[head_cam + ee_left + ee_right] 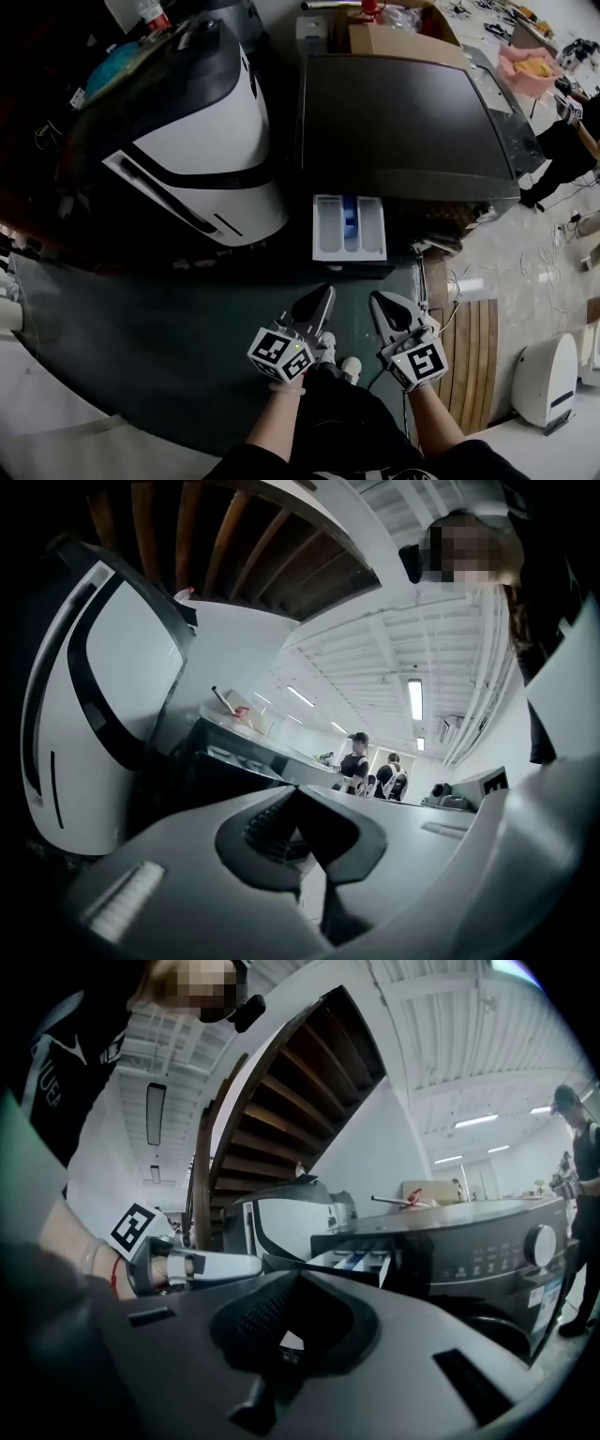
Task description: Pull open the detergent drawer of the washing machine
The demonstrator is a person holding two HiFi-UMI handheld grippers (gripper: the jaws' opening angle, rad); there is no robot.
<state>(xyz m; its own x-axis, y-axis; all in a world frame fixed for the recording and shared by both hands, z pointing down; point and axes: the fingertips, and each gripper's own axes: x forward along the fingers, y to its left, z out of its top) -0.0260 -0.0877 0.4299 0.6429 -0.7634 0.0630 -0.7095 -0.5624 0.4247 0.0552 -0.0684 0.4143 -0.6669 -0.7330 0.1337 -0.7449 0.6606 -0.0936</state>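
Head view: detergent drawer (349, 228) out, nothing gripped.
We see the drawer standing well out from the front of the dark washing machine (403, 122), its white compartments (328, 230) and blue insert (351, 220) open to view. We judge the pull done, with little or nothing left. Our left gripper (323, 298) and right gripper (380, 305) hang side by side nearer to us, apart from the drawer, each clenched on nothing. Our right gripper view also shows the drawer (361, 1262) jutting out.

Lab-like workshop: big white machine (202, 141), floor cables (466, 279).
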